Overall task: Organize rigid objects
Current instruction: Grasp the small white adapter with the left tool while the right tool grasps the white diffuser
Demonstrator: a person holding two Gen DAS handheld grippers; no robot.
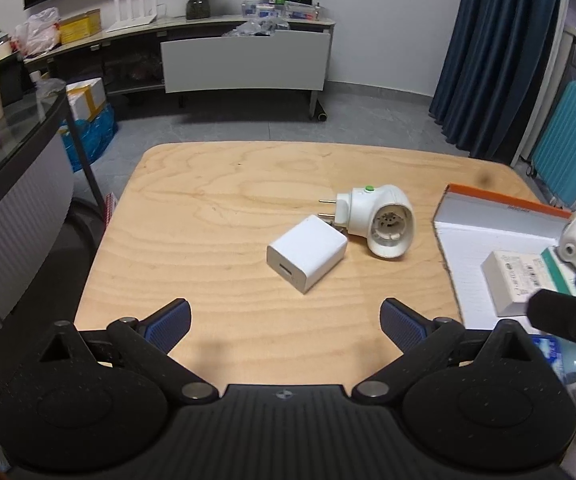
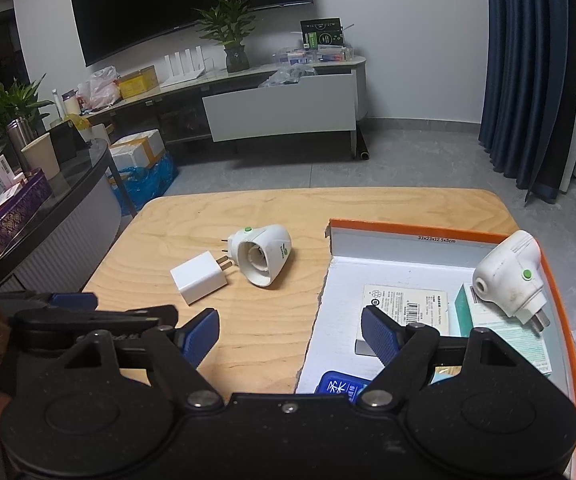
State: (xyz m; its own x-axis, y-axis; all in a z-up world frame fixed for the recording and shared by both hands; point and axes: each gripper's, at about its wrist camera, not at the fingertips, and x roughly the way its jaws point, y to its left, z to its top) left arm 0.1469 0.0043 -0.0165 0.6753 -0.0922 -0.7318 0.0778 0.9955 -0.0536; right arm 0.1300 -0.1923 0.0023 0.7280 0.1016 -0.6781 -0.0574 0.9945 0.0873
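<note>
Both units stood spread and empty: the left gripper point(image 1: 286, 320) above bare wooden table point(image 1: 192, 216), the right gripper point(image 2: 289, 334) at the orange-rimmed box point(image 2: 415, 236) edge. The white charger point(image 1: 307, 253) lay touching the plug-in adapter point(image 1: 375, 220); a second adapter point(image 2: 507, 276) rested inside the box.
</note>
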